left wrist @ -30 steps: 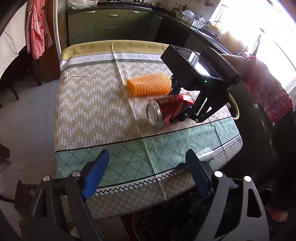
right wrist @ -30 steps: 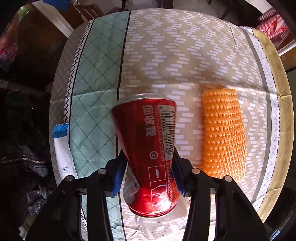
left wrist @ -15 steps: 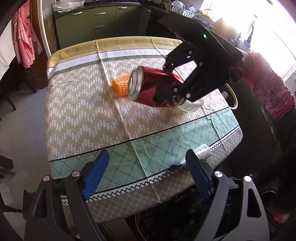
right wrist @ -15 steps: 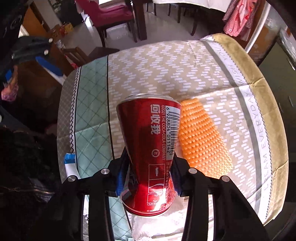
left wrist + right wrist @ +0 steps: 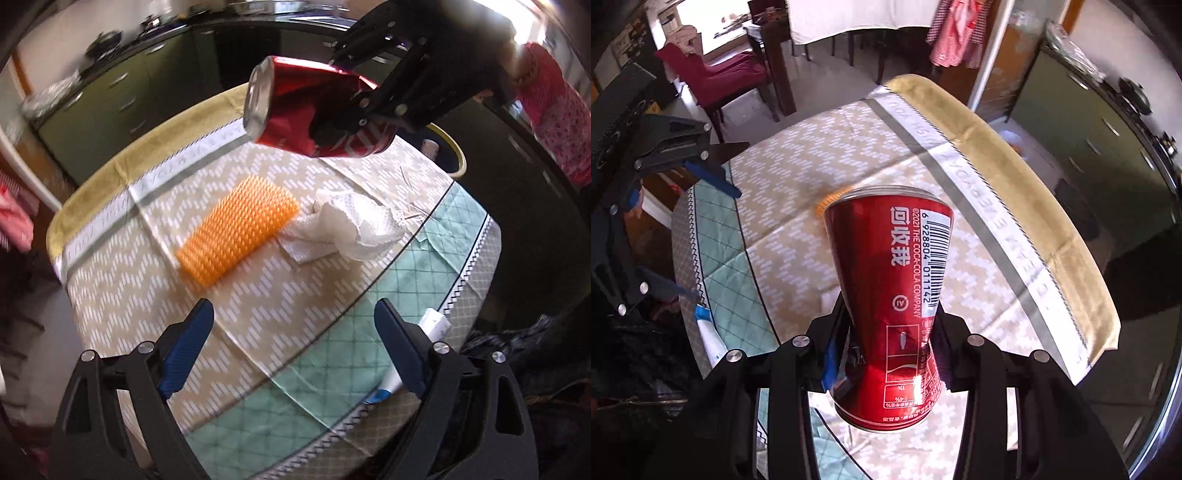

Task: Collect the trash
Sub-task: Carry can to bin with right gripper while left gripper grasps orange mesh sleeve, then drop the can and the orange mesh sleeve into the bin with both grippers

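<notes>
My right gripper [image 5: 888, 343] is shut on a dented red cola can [image 5: 894, 288] and holds it high above the table; the can also shows in the left wrist view [image 5: 314, 114], on its side in the air. My left gripper [image 5: 295, 332] is open and empty over the near part of the table. On the tablecloth lie an orange spiky mat [image 5: 238, 229], a crumpled white tissue [image 5: 347, 229] beside it, and a white and blue tube [image 5: 413, 354] at the near right edge.
The table [image 5: 129, 295] has a patterned cloth and drops off on all sides. A yellow-rimmed bin [image 5: 448, 151] stands past the far right edge. Green kitchen cabinets [image 5: 110, 96] stand behind. Dark fabric [image 5: 517, 347] lies at the near right. Chairs [image 5: 713, 74] stand beyond.
My right gripper has lifted the can off the table and raised it high. My left gripper has moved in over the table, closer to the mat and tissue.
</notes>
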### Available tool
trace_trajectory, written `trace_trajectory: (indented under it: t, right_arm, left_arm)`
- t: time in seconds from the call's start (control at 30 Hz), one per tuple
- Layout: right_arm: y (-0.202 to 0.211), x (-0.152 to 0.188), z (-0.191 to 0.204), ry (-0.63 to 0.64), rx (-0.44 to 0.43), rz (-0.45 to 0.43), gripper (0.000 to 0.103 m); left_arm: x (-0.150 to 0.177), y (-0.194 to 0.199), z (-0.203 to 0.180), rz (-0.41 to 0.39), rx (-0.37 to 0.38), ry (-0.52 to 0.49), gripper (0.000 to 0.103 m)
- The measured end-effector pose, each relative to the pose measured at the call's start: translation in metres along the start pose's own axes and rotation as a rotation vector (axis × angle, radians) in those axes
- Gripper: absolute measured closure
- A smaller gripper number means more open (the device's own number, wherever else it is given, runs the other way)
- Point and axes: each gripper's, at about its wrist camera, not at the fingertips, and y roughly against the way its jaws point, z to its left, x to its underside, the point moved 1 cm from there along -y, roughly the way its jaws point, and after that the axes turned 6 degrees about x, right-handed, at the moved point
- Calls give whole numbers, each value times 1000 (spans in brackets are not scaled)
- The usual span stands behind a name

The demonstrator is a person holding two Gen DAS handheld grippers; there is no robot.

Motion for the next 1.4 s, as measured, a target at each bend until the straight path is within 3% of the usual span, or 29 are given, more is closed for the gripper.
trace_trajectory:
  t: [0.13,0.33,0.57,0.63,0.83,0.93,1.0,1.1,1.4]
  right_arm:
    - [21,57,-41,-147,72,25,62]
    - [42,154,-94,-397,139,46,62]
    - [44,246,-128,-617,158,59,62]
    - [42,261,-130,-649,156,60,62]
    - [22,282,-140,-728,154,88,62]
    - [11,289,-145,-761,153,100,62]
    - [5,295,-149,-785,156,108,62]
    - [-2,309,-157,-838,165,125,62]
    - [-14,343,-182,-977,208,167,60]
  left_arm:
    - [-29,-33,15,43,2,-257,17]
    - [-63,-87,55,149,58,-303,17]
    - [-62,-121,60,252,82,-369,17]
    - [-62,-125,59,265,92,-375,18]
    - [-61,-139,64,282,92,-333,43]
    - [-59,-137,74,263,72,-288,58]
    - [-57,-134,76,249,44,-270,74]
    - [-54,-122,78,211,26,-234,85]
    - [-58,-74,46,121,21,-223,86]
